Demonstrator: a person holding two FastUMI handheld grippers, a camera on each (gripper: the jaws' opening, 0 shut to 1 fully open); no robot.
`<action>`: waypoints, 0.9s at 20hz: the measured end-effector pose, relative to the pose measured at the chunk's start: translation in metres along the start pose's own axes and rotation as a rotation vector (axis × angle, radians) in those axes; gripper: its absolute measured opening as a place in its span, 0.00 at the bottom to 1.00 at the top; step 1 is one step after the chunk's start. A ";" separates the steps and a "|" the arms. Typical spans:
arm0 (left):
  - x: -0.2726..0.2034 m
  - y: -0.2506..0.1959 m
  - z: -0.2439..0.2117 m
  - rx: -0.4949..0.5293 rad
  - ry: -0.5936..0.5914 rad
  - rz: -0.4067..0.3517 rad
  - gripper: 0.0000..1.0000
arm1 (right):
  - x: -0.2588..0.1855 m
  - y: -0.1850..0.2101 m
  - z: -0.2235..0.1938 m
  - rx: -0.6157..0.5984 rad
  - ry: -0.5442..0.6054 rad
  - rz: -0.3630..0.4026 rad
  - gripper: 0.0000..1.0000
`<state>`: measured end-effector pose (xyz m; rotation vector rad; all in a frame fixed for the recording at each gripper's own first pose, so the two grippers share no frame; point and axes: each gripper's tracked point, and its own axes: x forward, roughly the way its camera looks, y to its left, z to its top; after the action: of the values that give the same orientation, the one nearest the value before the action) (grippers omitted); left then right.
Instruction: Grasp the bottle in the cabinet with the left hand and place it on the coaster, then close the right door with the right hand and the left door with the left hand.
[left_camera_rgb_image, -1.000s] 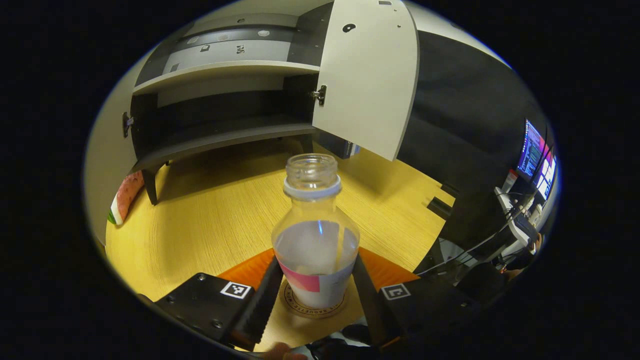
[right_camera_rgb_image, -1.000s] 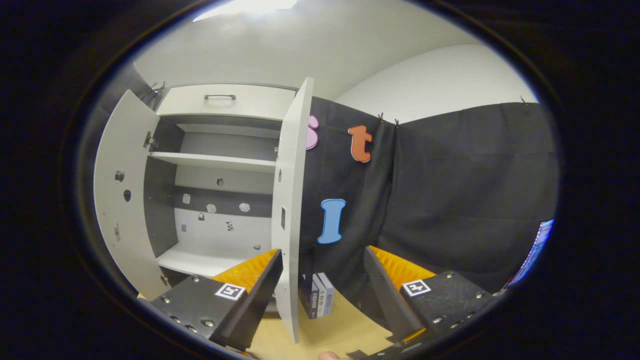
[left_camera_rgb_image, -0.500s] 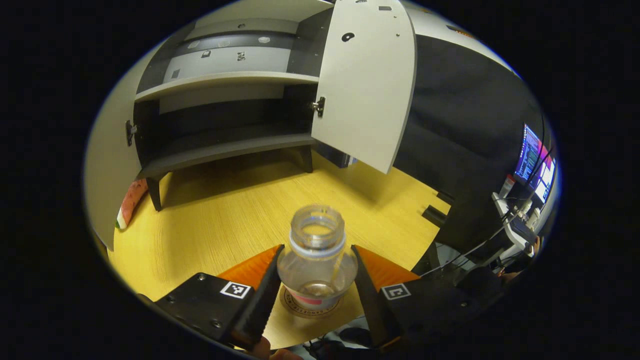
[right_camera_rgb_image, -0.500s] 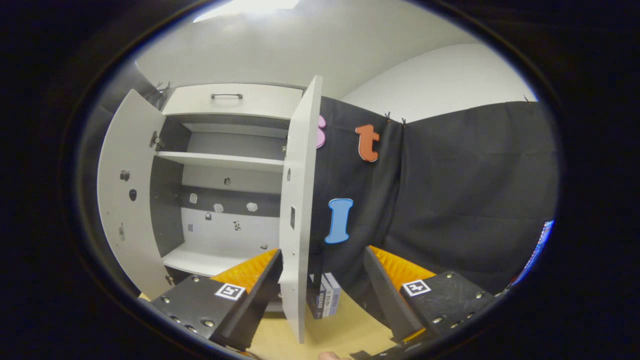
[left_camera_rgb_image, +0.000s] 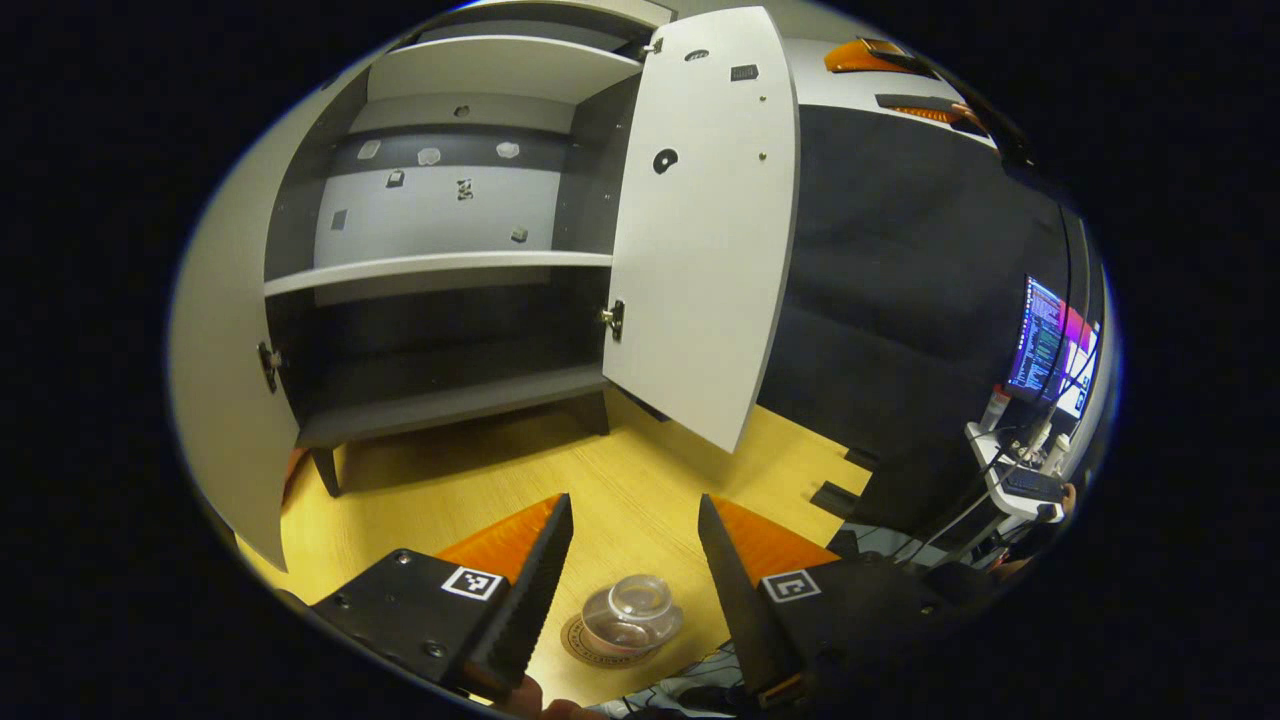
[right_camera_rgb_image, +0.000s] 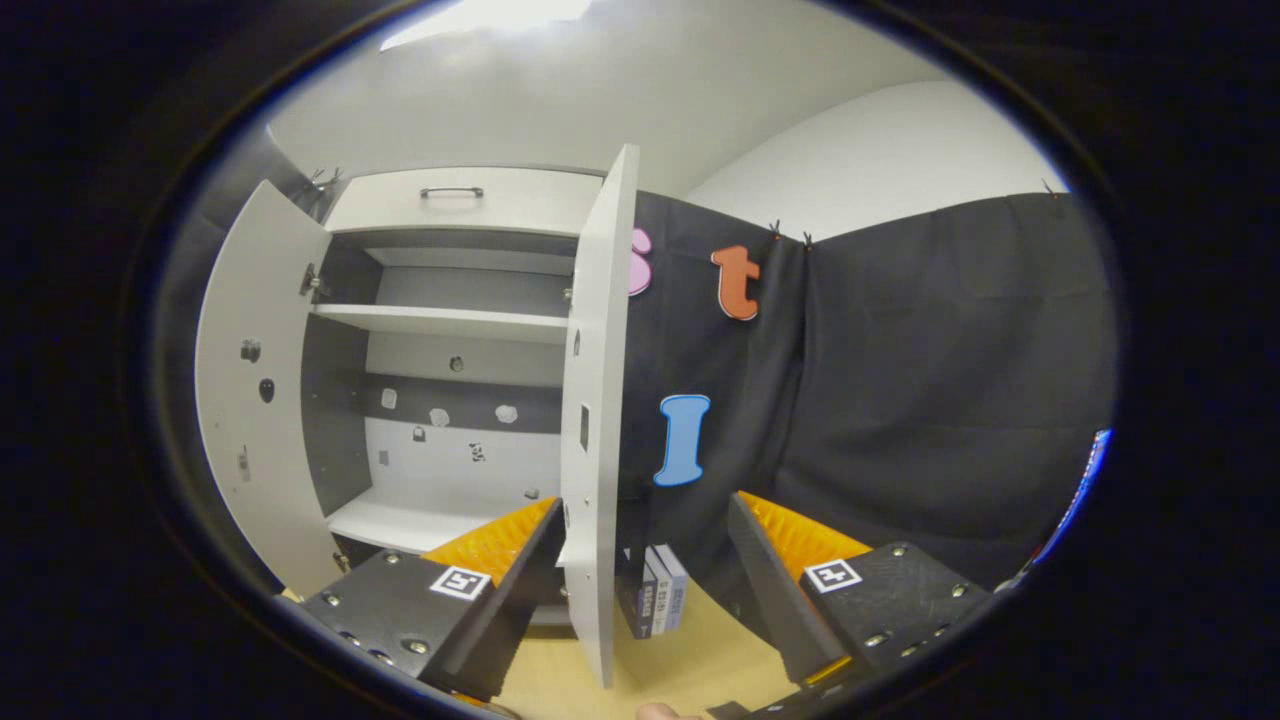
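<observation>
Already the bottle (left_camera_rgb_image: 632, 620) stands on the coaster (left_camera_rgb_image: 590, 642) below the left gripper (left_camera_rgb_image: 630, 560), both grippers spread wide and empty, so the right gripper (right_camera_rgb_image: 640, 570) risks snagging the right door (right_camera_rgb_image: 593, 440) edge between its fingers.

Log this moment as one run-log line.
bottle: on coaster | left gripper: open, above bottle | right gripper: open, facing right door | both doors open

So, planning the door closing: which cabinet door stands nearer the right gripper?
The right door, edge-on just ahead of the open right gripper; the left door swings out on the cabinet's far side.
</observation>
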<state>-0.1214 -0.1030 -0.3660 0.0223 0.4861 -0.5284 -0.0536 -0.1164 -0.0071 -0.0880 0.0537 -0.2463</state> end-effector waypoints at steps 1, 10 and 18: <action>-0.002 0.000 0.012 -0.002 -0.018 0.002 0.79 | 0.001 -0.001 -0.002 0.004 0.001 0.002 0.98; -0.057 0.036 0.173 -0.066 -0.307 0.143 0.79 | 0.028 -0.016 -0.007 -0.007 -0.018 0.002 0.98; -0.134 0.088 0.254 -0.114 -0.353 0.401 0.85 | 0.065 -0.031 -0.032 -0.034 0.001 -0.017 0.94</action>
<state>-0.0675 0.0010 -0.0898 -0.0801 0.1569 -0.1041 -0.0002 -0.1645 -0.0391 -0.1225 0.0577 -0.2625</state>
